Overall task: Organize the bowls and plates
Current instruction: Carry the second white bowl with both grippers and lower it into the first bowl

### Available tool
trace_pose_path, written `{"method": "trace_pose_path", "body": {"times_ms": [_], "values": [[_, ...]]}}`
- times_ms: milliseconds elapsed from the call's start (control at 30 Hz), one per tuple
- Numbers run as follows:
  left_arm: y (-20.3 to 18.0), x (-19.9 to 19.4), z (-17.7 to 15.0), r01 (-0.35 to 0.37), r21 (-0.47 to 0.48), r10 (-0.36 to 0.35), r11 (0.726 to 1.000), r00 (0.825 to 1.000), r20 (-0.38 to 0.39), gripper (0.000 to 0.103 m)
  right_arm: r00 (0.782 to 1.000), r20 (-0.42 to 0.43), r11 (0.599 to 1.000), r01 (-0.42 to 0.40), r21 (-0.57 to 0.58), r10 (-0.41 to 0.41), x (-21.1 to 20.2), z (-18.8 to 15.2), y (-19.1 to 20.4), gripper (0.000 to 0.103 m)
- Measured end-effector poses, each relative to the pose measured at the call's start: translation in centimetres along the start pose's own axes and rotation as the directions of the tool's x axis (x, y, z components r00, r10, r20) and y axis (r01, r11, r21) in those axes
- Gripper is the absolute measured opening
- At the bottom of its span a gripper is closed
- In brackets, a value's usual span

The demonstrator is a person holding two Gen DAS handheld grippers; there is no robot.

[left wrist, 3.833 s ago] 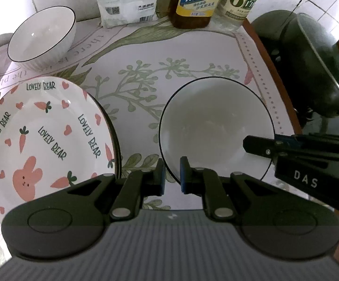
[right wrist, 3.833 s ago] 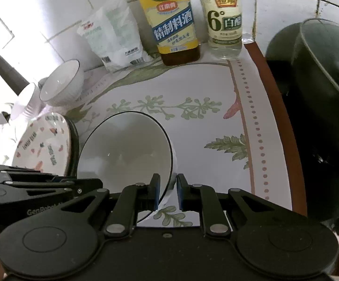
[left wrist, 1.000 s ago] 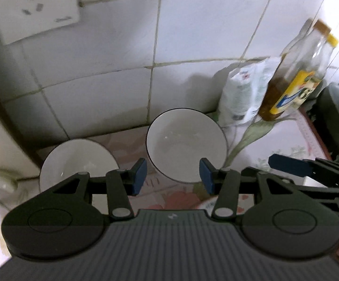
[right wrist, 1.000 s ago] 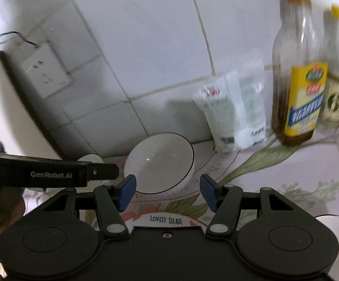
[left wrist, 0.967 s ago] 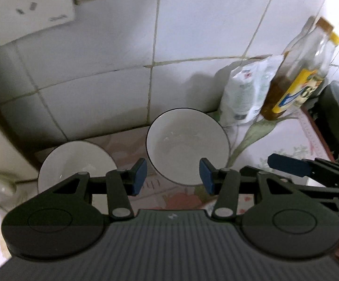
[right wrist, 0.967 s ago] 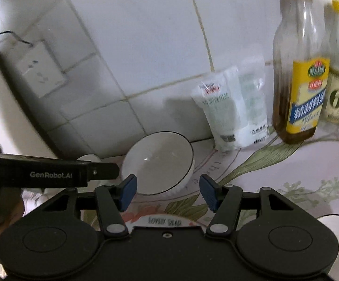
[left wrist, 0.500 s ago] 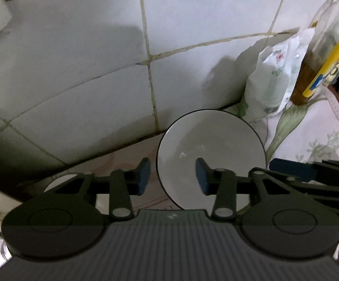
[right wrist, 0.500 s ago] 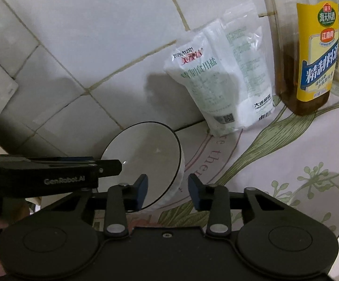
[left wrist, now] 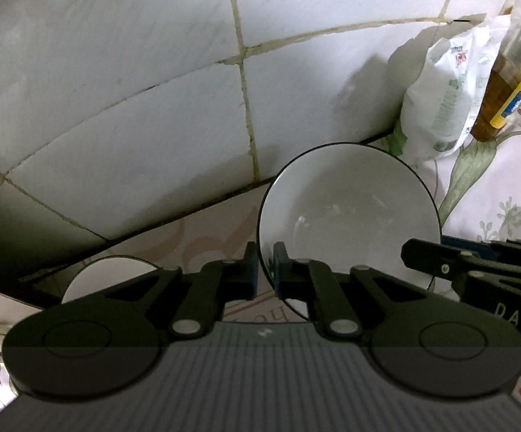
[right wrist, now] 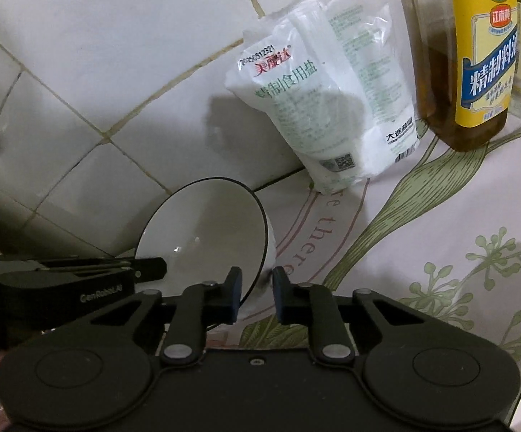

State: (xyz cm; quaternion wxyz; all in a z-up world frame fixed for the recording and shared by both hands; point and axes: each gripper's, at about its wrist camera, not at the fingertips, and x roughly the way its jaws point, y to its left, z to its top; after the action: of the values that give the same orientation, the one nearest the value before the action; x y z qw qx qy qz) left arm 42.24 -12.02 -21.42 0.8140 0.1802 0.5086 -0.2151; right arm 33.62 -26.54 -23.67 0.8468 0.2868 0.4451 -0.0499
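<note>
White tiled wall [left wrist: 152,72] w/ stained grout, floral tablecloth [right wrist: 440,234] below.

Home kitchen: tiled wall [left wrist: 152,72], salt bag [right wrist: 332,108], cooking-wine bottle [right wrist: 476,72], bowl [left wrist: 350,208].

Salt bag [right wrist: 336,108] leans against tiled wall [right wrist: 116,54]; cooking-wine bottle [right wrist: 476,54] beside it; floral cloth [right wrist: 458,234] beneath.

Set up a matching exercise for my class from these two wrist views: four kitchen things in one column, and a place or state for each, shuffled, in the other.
Things:
1. white bowl
2. salt bag
3. cooking wine bottle
4. second bowl

Places or states:
A. yellow label, amber liquid
B. leaning against the tiled wall
C. rim pinched by both grippers
D. partly hidden behind the left gripper

Pairs: 1-C, 2-B, 3-A, 4-D
</note>
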Motion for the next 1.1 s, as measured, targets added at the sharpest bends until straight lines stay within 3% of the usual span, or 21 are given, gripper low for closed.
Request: {"method": "trace_pose_path", "body": {"times_ms": [400,700,1100], "values": [[-0.6,-0.9,-0.3,0.017,-0.020,-0.018,1.000,1.000,-0.011,0.007,0.996,-0.037,0.996,0.082,0.020,-0.081,-0.1,0.2,1.3,0.017],[-0.4,-5.3,-1.4,0.046,-0.033,-0.045,0.998,0.999,0.015,0.007,0.994,-0.047,0.995,0.102,0.011,-0.101,-4.6,0.0,2.9,0.017],[-1.9,-12.8,-4.4,0.052,0.019,-0.053,0.998,0.996,0.075,0.007,0.995,-0.044,0.995,0.088,-0.036,-0.089,-11.3,-2.3,4.5,0.017]]}}
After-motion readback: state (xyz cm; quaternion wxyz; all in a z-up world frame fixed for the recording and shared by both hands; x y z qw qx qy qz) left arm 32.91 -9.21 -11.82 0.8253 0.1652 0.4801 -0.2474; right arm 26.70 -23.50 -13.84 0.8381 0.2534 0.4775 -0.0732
